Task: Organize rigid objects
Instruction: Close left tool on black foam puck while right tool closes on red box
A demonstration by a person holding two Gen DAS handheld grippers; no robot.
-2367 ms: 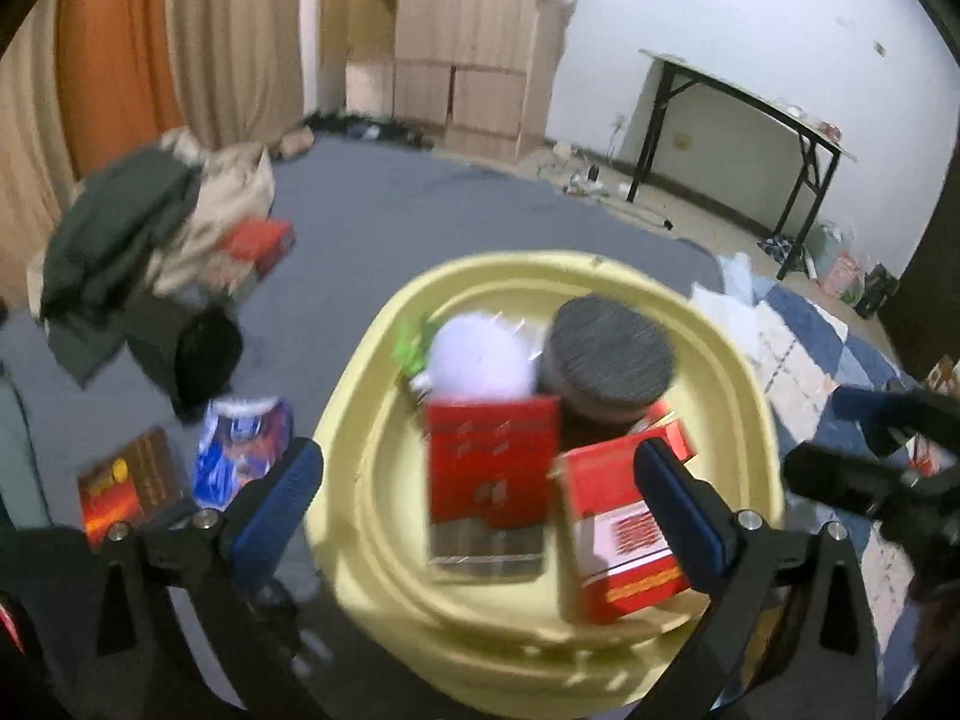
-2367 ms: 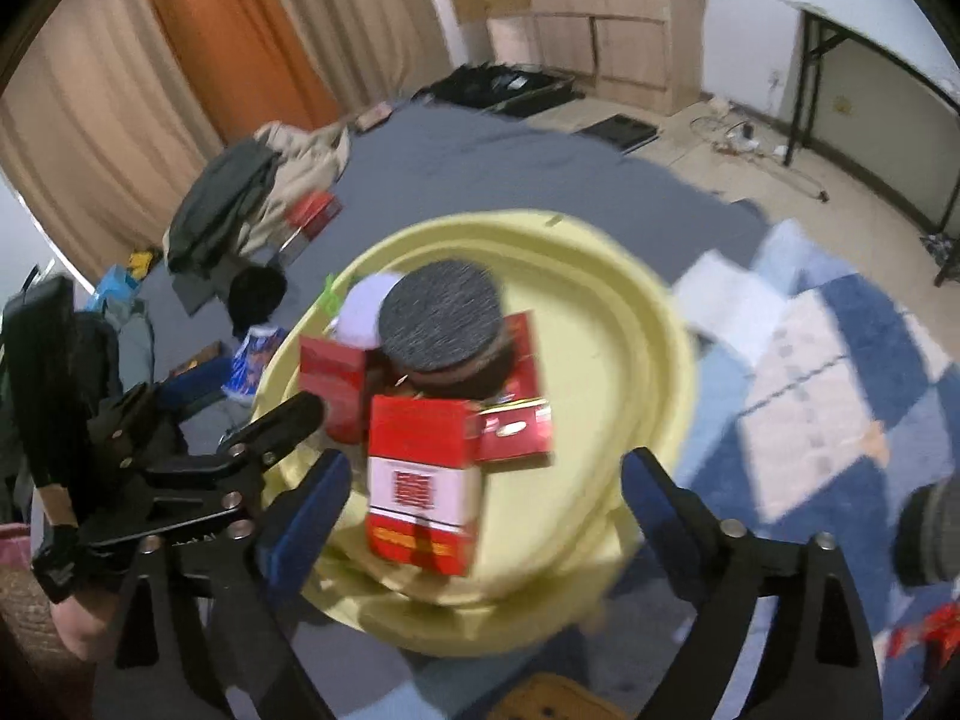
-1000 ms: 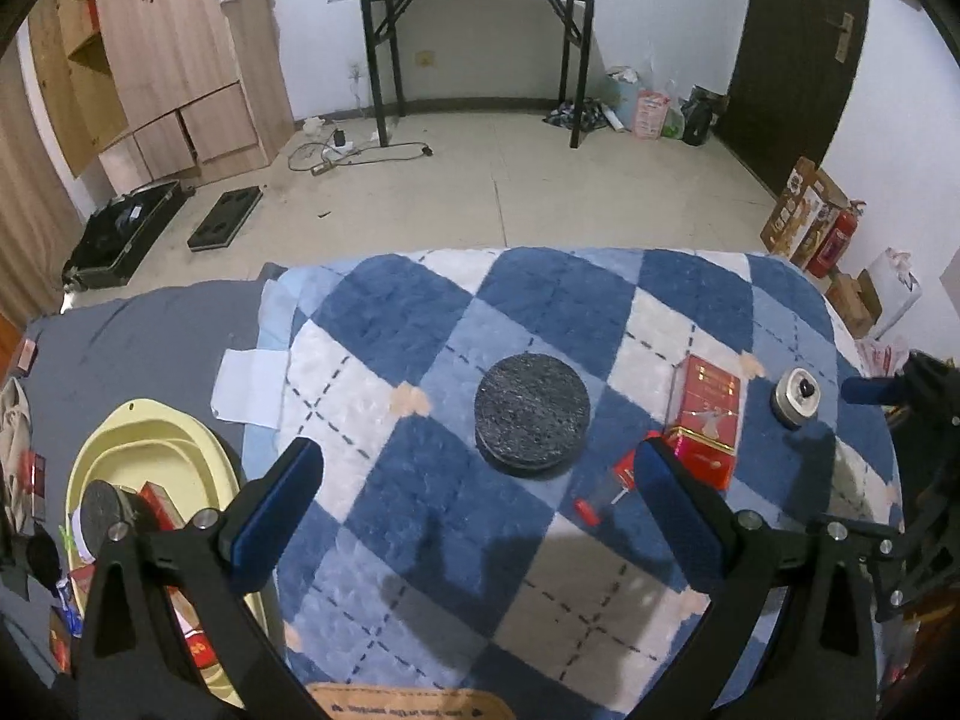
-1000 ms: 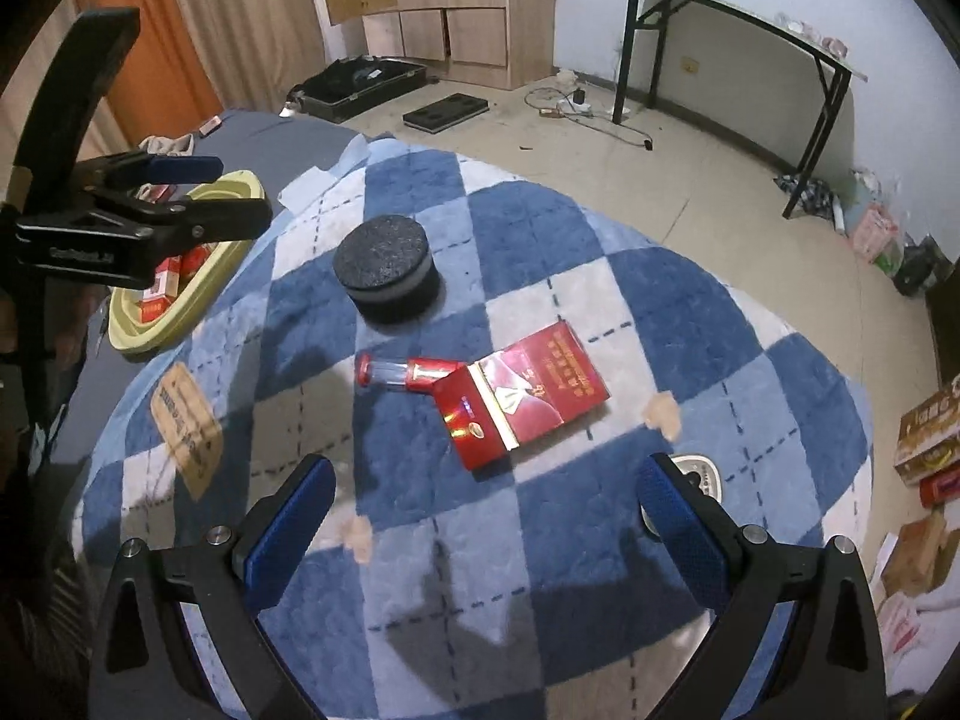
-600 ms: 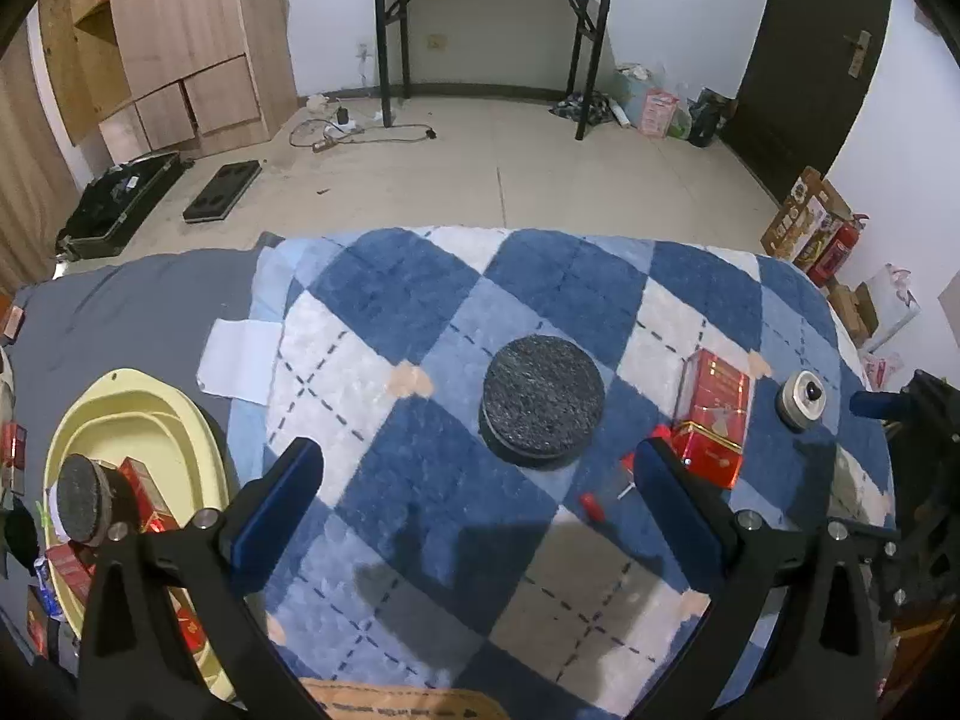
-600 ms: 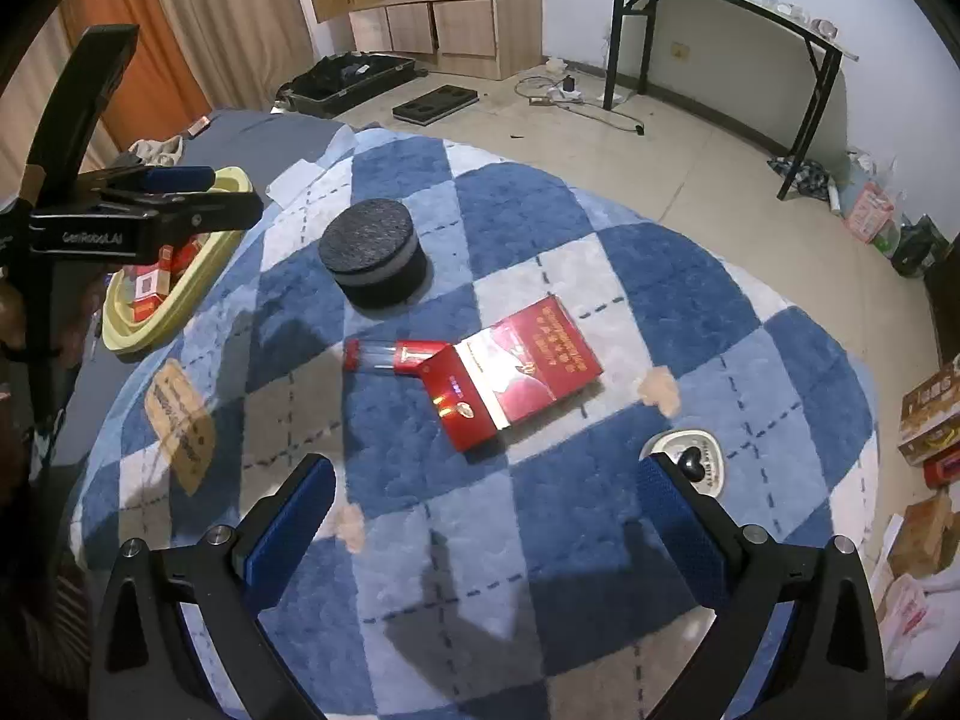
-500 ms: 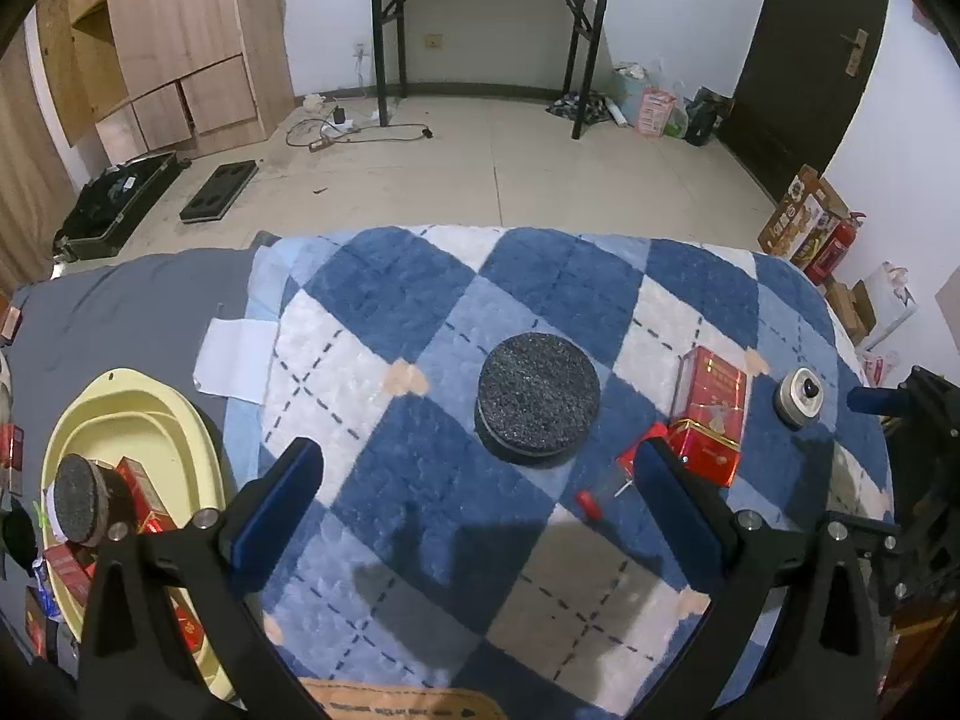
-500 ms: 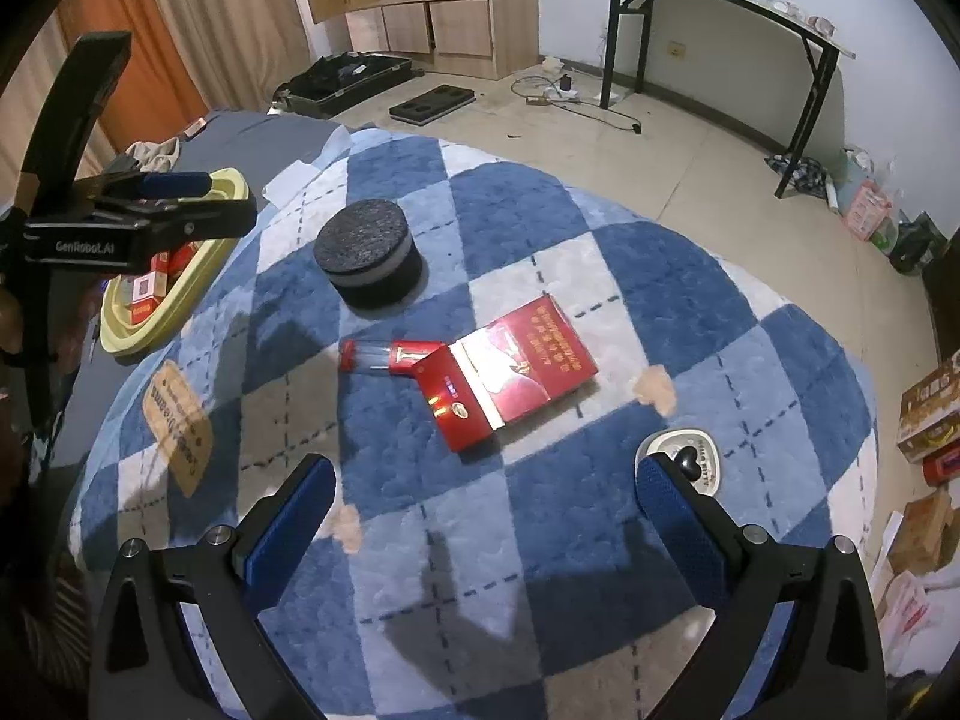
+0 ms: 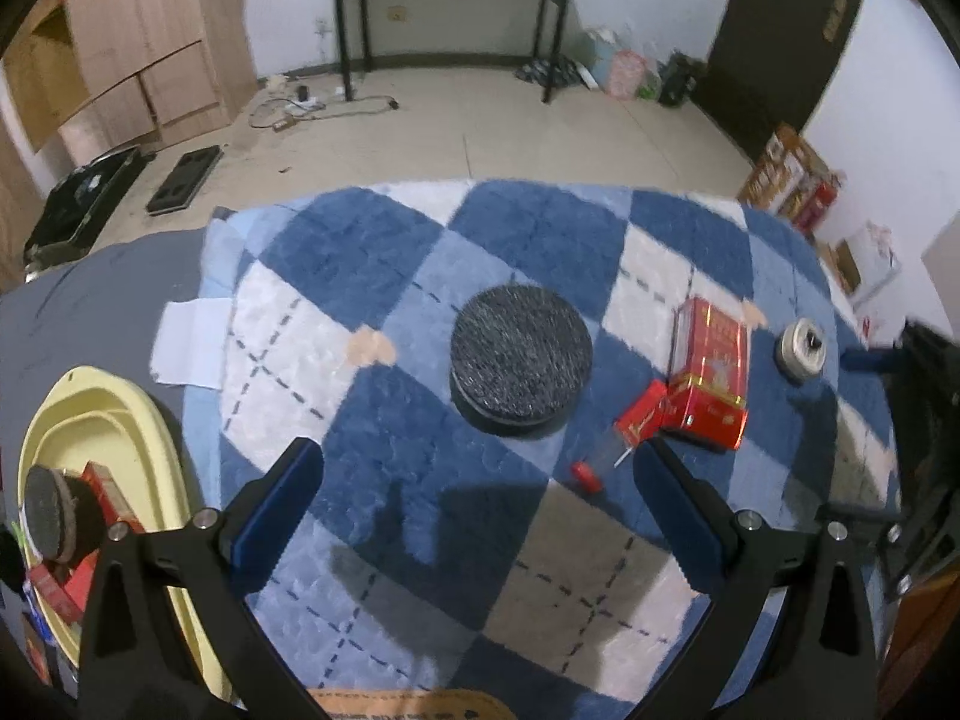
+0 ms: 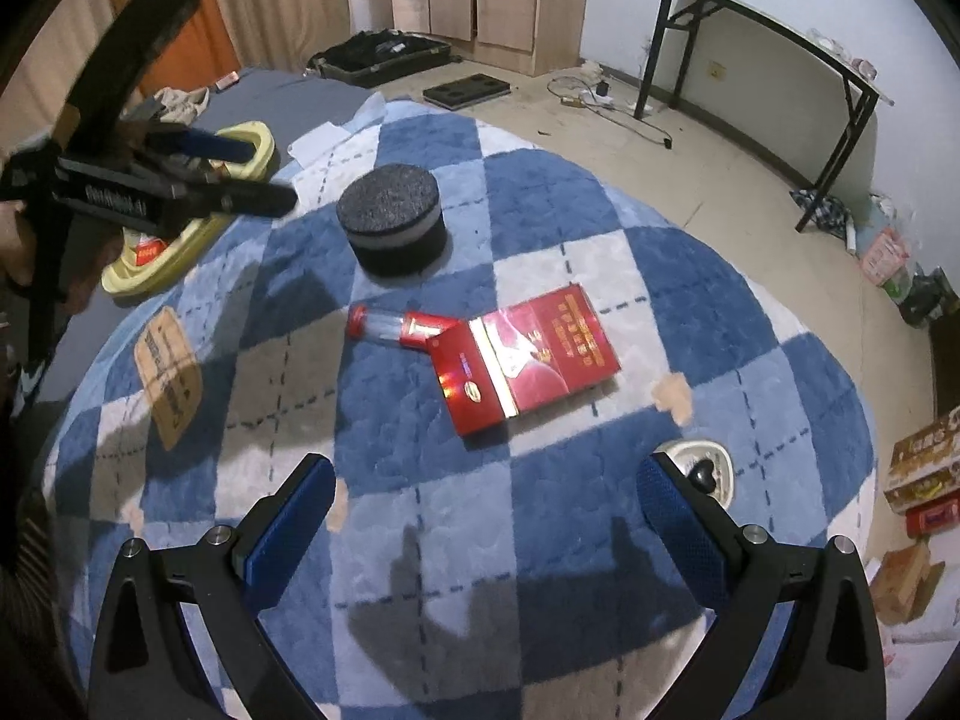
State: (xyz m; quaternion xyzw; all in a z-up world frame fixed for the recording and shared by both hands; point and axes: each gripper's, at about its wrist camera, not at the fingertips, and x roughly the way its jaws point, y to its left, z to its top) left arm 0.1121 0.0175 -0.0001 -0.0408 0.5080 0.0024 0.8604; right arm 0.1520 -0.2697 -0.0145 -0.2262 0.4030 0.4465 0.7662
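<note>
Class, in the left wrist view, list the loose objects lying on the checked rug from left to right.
Black round puck → small red-capped tube → red box → round metal tin.

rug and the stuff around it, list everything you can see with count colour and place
rug: 1, blue and white check, under the loose items
round puck: 1, black, far side of rug
red box: 1, red, rug centre
tube: 1, clear with red ends, touching the box
round tin: 1, silver, near rug edge
tray: 1, yellow, off the rug, holding red boxes and a second black puck
folding table: 1, black, by wall
left gripper: 1, blue pads, open
right gripper: 1, blue pads, open
</note>
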